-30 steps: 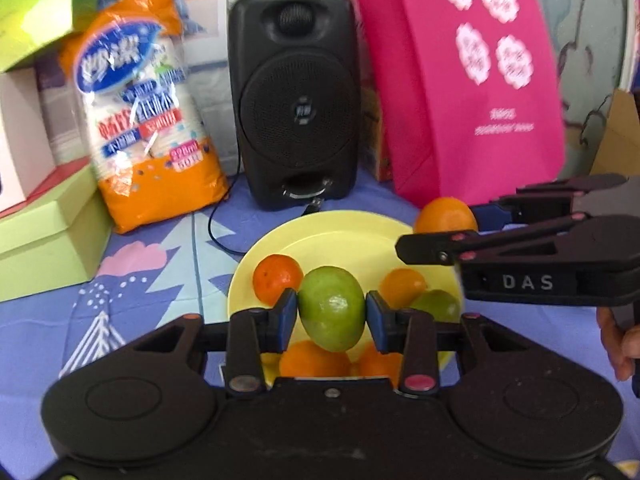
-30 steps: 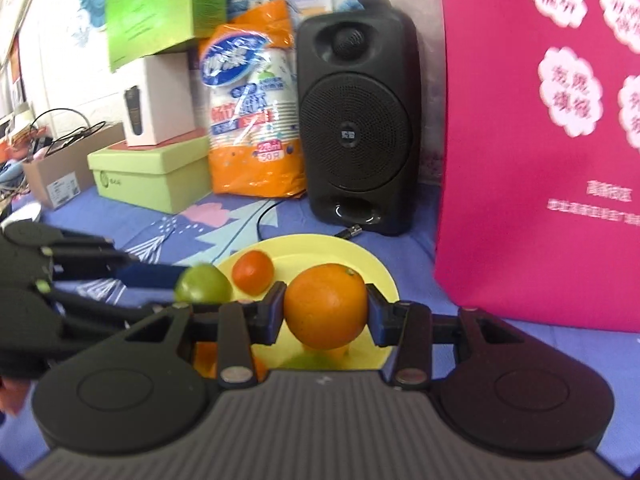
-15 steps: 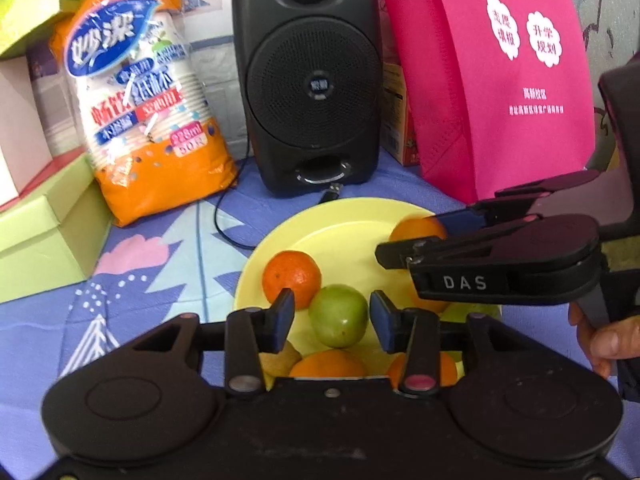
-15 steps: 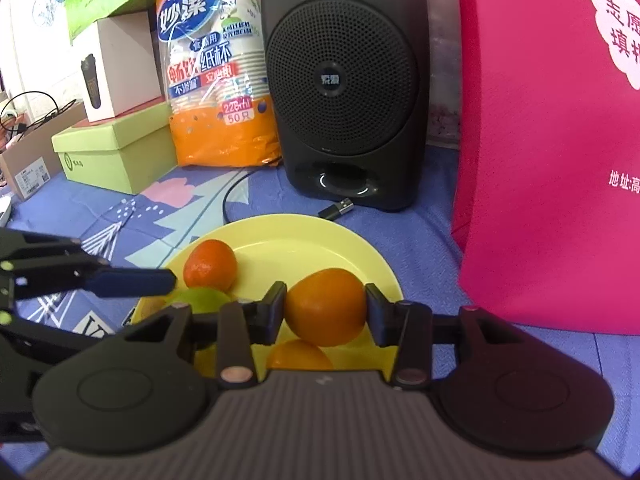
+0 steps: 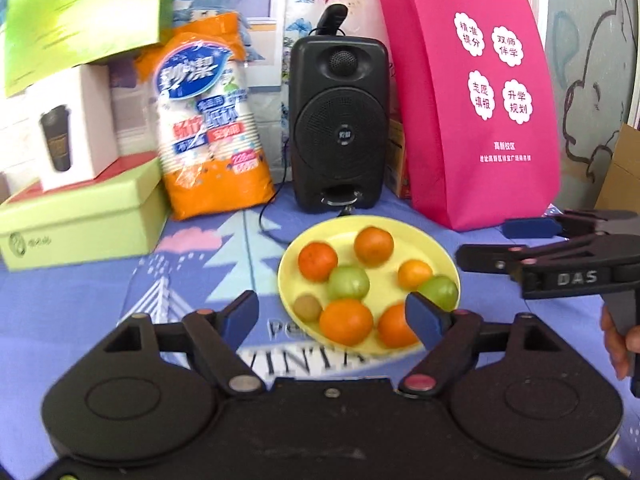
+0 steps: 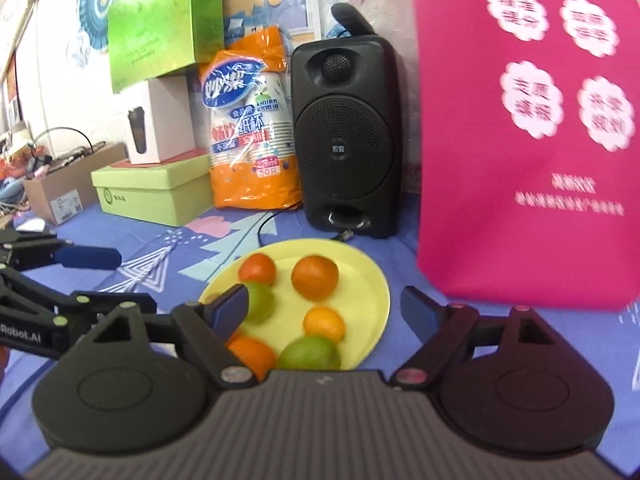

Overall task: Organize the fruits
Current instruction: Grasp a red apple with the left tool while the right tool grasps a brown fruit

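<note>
Left gripper [image 5: 333, 316] and right gripper [image 6: 323, 309] spread wide, empty (fruit apparently delivered), near the round yellow plastic plate [image 5: 436, 250].

A round yellow plate [image 5: 436, 250] lies flat on the table, holding eight loose fruits. At its far side sit two oranges: one at far left [image 5: 317, 261] and one far centre [image 5: 373, 246]. Just nearer, touching the far-left orange, rests a green fruit [image 5: 348, 282]. To the right a small yellow-orange fruit [image 5: 415, 274] sits against a second green fruit [image 5: 439, 291] at the right rim. At the near left edge lies a small brownish-green fruit [image 5: 307, 307]. Beside it, along the near rim, sit a large orange [image 5: 346, 321] and another orange [image 5: 394, 326], side by side.
</note>
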`<state>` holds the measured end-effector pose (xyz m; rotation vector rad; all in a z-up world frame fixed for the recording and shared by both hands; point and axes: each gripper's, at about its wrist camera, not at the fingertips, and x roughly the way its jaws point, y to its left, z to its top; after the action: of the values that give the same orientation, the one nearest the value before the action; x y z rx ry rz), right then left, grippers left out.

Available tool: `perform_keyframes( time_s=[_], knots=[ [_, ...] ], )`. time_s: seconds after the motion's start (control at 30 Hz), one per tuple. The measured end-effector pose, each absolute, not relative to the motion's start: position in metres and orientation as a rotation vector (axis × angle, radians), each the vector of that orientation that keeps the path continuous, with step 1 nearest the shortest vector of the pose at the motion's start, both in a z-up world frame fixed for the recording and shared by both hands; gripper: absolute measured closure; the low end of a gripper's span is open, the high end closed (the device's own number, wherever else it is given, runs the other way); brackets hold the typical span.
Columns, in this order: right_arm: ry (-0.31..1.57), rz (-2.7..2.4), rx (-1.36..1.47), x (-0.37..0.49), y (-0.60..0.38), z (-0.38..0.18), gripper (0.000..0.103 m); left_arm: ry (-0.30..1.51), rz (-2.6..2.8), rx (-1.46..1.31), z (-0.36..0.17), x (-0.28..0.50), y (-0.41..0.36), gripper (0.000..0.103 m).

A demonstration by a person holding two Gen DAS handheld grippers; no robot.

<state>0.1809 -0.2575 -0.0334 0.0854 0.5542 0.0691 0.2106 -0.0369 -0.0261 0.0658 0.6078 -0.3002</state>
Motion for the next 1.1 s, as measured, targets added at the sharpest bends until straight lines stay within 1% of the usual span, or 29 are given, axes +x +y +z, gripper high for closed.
perform_keyframes(
  time_s=[0.03, 0.1, 0.33, 0.5, 0.63, 0.8, 0.83, 0.87, 0.9, 0.93, 0.97, 1.0, 1.07, 1.1],
  knots=[
    [0.557, 0.066, 0.097, 0.174, -0.257, -0.035, 0.016, 0.604, -0.285, 0.074, -0.028, 0.203, -0.037, 0.022],
    [0.552, 0.052, 0.103, 0.158, -0.253, -0.037, 0.015, 0.607, -0.26, 0.09, -0.034, 0.189, -0.038, 0.022],
    [0.57, 0.063, 0.128, 0.116, -0.238, -0.055, 0.009, 0.616, -0.236, 0.076, -0.051, 0.147, -0.034, 0.021],
    [0.575, 0.084, 0.181, 0.093, -0.234, -0.068, 0.007, 0.616, -0.193, 0.09, -0.062, 0.136, -0.034, 0.021],
    [0.596, 0.093, 0.165, 0.088, -0.228, -0.073, 0.007, 0.616, -0.159, 0.127, -0.067, 0.138, -0.035, 0.021],
    [0.625, 0.139, 0.124, 0.09, -0.215, -0.077, 0.006, 0.641, -0.186, 0.082, -0.074, 0.144, -0.033, 0.021],
    [0.631, 0.15, 0.103, 0.09, -0.212, -0.078, 0.006, 0.645, -0.193, 0.079, -0.075, 0.146, -0.034, 0.024],
    [0.633, 0.153, 0.076, 0.09, -0.208, -0.079, 0.006, 0.647, -0.198, 0.077, -0.076, 0.148, -0.034, 0.029],
    [0.634, 0.152, 0.047, 0.089, -0.204, -0.079, 0.006, 0.654, -0.206, 0.075, -0.078, 0.15, -0.034, 0.038],
    [0.636, 0.153, 0.025, 0.088, -0.201, -0.08, 0.006, 0.661, -0.216, 0.072, -0.078, 0.152, -0.034, 0.044],
    [0.637, 0.156, 0.014, 0.089, -0.2, -0.08, 0.006, 0.668, -0.223, 0.07, -0.079, 0.153, -0.035, 0.055],
    [0.638, 0.159, 0.012, 0.088, -0.199, -0.08, 0.006, 0.677, -0.227, 0.067, -0.08, 0.155, -0.035, 0.06],
    [0.639, 0.165, 0.022, 0.088, -0.2, -0.08, 0.006, 0.684, -0.236, 0.066, -0.083, 0.157, -0.036, 0.06],
    [0.639, 0.165, 0.026, 0.089, -0.201, -0.08, 0.006, 0.687, -0.242, 0.067, -0.084, 0.157, -0.036, 0.066]
  ],
)
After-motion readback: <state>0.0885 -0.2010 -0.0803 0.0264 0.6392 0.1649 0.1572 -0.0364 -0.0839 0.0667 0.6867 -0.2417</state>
